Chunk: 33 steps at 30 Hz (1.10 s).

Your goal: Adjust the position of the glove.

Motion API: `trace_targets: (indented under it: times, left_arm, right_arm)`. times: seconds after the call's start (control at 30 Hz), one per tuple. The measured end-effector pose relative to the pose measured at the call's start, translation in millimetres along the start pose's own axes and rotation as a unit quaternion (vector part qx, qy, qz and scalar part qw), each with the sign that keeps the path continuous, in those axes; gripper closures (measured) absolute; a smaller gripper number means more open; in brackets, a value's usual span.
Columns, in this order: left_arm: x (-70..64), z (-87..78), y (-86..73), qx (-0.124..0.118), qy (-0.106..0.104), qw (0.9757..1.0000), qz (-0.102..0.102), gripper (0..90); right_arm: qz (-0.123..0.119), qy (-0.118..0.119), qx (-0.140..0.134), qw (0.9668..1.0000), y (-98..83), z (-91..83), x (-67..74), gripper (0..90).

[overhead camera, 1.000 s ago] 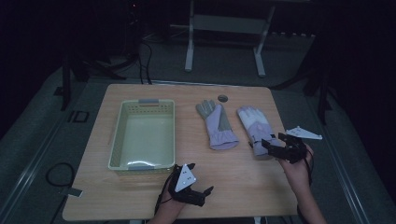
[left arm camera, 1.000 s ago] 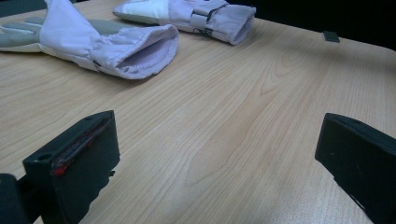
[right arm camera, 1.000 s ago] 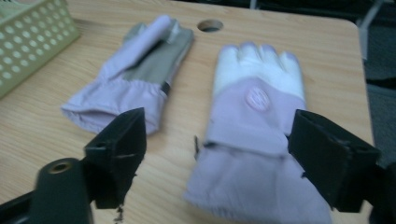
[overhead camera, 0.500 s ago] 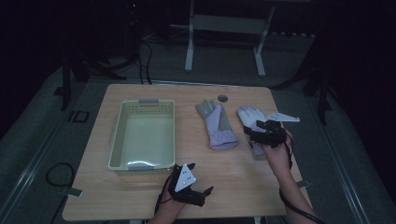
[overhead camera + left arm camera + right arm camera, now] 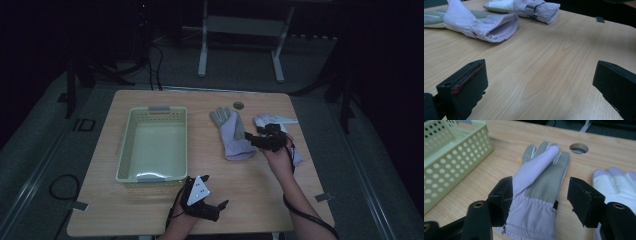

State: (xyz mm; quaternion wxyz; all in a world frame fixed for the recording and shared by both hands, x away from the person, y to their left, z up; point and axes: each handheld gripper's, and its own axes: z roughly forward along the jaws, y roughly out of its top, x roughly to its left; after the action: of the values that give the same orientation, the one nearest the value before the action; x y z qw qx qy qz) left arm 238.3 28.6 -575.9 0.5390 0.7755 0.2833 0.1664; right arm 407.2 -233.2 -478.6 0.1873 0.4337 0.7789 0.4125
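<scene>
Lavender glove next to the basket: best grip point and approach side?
Take the lavender glove at the gathered wrist band, coming from the cuff end, as the right hand-held gripper does now. It lies flat, fingers pointing away; that band is its narrowest, thickest part. The closing jaws straddle it, one side not yet pressing.

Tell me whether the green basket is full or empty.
Empty: the high view shows the basket's bare pale floor, and both gloves lie on the table beside it.
</scene>
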Motion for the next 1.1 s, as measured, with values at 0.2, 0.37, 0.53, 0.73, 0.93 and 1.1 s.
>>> trace_targets:
  times: [0.2, 0.37, 0.53, 0.73, 0.93, 1.1]
  left_arm:
    - [0.1, -0.1, 0.0, -0.001, -0.001, 1.0000, 0.000, 0.0]
    - [0.0, -0.2, -0.1, -0.001, -0.001, 1.0000, 0.000, 0.0]
    - [0.1, -0.4, -0.1, -0.001, -0.002, 1.0000, 0.000, 0.0]
    - [0.3, -0.6, -0.3, -0.003, -0.006, 1.0000, -0.002, 0.0]
    - [0.1, -0.7, -0.4, -0.003, -0.006, 1.0000, -0.001, 0.0]
    - [0.2, -0.7, -0.3, -0.003, -0.006, 1.0000, -0.001, 0.0]
  right_arm:
    - [-0.003, 0.001, 0.016, 0.9999, -1.5, 24.1, 4.5, 42.0]
    - [-0.001, 0.002, 0.026, 0.9997, -1.2, 41.5, 4.3, 41.5]
    - [0.001, 0.000, 0.035, 0.9994, -1.1, 54.4, 2.0, 43.1]
    - [0.014, -0.003, 0.055, 0.9984, -6.2, 76.0, -1.5, 43.9]
    - [0.010, -0.015, 0.068, 0.9975, -13.4, 86.6, -3.7, 47.3]
    - [0.002, -0.028, 0.076, 0.9967, -19.3, 92.6, -4.6, 58.1]
